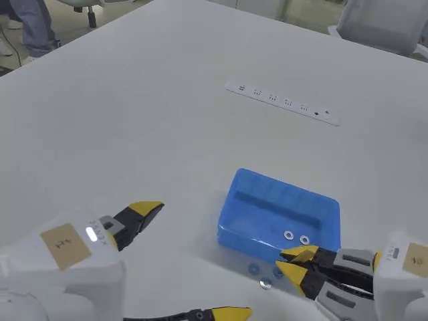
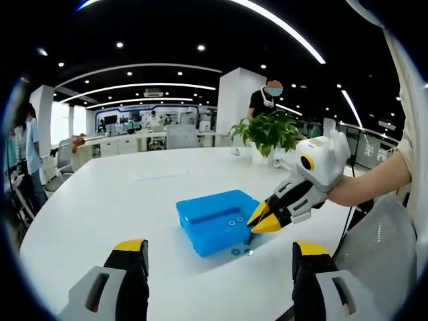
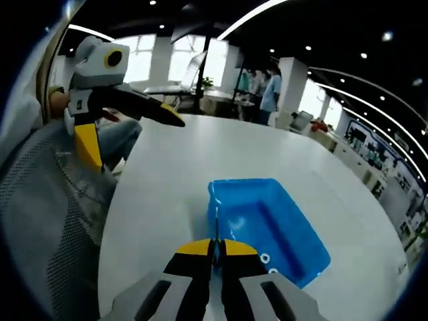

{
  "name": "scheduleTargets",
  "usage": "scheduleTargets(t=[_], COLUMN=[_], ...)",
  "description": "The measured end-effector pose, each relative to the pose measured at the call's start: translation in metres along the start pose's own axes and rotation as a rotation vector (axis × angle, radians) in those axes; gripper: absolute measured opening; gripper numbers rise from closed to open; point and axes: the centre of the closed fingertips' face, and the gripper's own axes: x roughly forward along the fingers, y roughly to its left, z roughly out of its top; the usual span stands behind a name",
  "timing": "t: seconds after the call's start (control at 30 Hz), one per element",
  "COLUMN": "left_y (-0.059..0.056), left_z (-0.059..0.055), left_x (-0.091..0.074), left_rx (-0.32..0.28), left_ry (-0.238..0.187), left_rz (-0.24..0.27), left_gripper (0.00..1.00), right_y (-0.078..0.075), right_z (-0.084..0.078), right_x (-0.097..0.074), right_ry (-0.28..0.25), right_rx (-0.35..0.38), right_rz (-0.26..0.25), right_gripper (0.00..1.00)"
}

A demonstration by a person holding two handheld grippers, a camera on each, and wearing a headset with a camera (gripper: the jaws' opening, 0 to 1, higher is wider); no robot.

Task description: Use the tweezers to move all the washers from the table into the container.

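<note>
Closest to the person, the left gripper (image 1: pixel 200 259), white with yellow-tipped black jaws, hangs over the broad white table (image 1: pixel 134 120) with its jaws spread wide and nothing between them. Off to its right, the matching right gripper (image 1: pixel 291 261) has its jaws pinched together on the thin dark metal tweezers (image 3: pixel 216 227), which stick out forward from the tips to the near wall of the blue rectangular plastic container (image 1: pixel 237 227). From where I stand the tweezers read as one thin line, arms pressed nearly together; whether they hold anything I cannot tell. Two small silvery ring washers (image 1: pixel 288 235) lie inside the container, close to that wall. Just outside it, a silvery washer (image 1: pixel 265 284) lies on the table by the right gripper's tips, with two bluish rings (image 1: pixel 253 269) near it
</note>
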Motion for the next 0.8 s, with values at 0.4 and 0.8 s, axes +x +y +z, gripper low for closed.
scheduleTargets(t=[0.4,0.8], left_y=[-0.001,-0.002], left_z=[0.0,-0.001], left_x=[0.0,0.001], left_rx=[0.002,0.004], left_ry=[0.004,0.009], left_rz=[-0.005,-0.014], left_gripper=[0.9,0.9], right_y=[0.014,0.017], right_z=[-0.002,0.015], right_x=[-0.012,-0.008], right_ry=[-0.015,-0.079], right_rx=[0.109,0.158], right_rz=[0.038,0.034], right_gripper=[0.01,0.01])
